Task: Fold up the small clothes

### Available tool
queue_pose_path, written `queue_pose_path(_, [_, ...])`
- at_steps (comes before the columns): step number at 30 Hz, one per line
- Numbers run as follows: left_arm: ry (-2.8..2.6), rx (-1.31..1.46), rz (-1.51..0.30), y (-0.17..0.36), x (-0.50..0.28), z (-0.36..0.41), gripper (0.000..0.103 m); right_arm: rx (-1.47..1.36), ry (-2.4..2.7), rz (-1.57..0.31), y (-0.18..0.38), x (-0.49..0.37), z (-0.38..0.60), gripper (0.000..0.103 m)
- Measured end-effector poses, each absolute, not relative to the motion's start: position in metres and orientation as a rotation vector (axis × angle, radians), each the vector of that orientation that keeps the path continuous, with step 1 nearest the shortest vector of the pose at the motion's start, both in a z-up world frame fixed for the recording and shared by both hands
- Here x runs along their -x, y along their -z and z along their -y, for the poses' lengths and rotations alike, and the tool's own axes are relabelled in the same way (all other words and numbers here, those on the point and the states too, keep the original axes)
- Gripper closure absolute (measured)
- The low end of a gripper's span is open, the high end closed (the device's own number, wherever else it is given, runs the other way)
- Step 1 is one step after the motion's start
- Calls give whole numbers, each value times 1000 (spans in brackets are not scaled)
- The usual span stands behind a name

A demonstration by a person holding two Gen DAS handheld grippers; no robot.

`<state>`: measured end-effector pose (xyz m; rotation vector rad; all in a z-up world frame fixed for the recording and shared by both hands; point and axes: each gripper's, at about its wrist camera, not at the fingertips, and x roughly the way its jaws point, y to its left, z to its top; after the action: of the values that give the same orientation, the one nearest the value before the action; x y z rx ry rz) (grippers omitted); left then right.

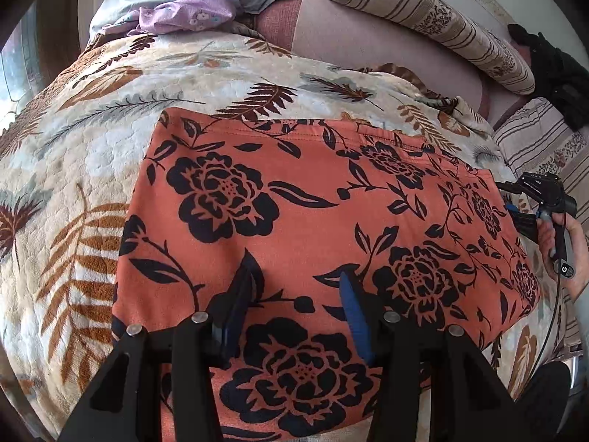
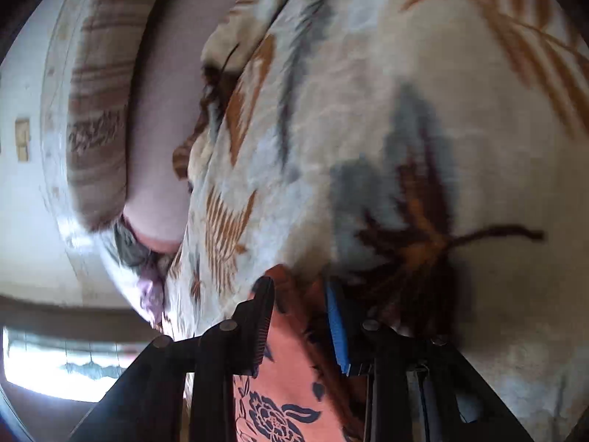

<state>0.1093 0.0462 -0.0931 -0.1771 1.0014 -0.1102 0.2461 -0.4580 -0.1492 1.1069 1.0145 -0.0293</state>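
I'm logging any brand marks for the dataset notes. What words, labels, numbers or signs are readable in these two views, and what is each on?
"G": a white circular logo mark on the lower end of the right gripper's black handle, seen in the left wrist view.
No other text: the orange floral garment, leaf-print blanket and striped bolster carry only patterns.
The right wrist view is blurred; nothing is readable.

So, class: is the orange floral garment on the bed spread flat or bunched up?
Mostly spread flat: the orange floral garment lies smooth on the leaf-print blanket. Whether it is already folded once, cannot tell.
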Motion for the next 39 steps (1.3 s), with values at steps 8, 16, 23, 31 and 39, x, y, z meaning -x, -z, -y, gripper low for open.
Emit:
queue_pose_path(8, [59, 185, -995, 76, -96, -52, 52, -723, -154, -968, 65, -150, 391, 23])
queue_pose_path(16, [15, 161, -1015, 67, -80, -50, 52, -980, -255, -1070, 142, -88, 367, 37])
queue_pose_path(23, [11, 153, -1008, 66, -72, -48, 51, -886, -321, -1008, 103, -86, 353, 26])
queue_pose_path(31, [-6, 163, -991, 69, -66, -56, 51, -955, -175, -952, 103, -47, 366, 24])
queue_pose_path(39, [-64, 527, -956, 81, -13, -95, 42, -1209, -69, -907, 144, -23, 389, 20])
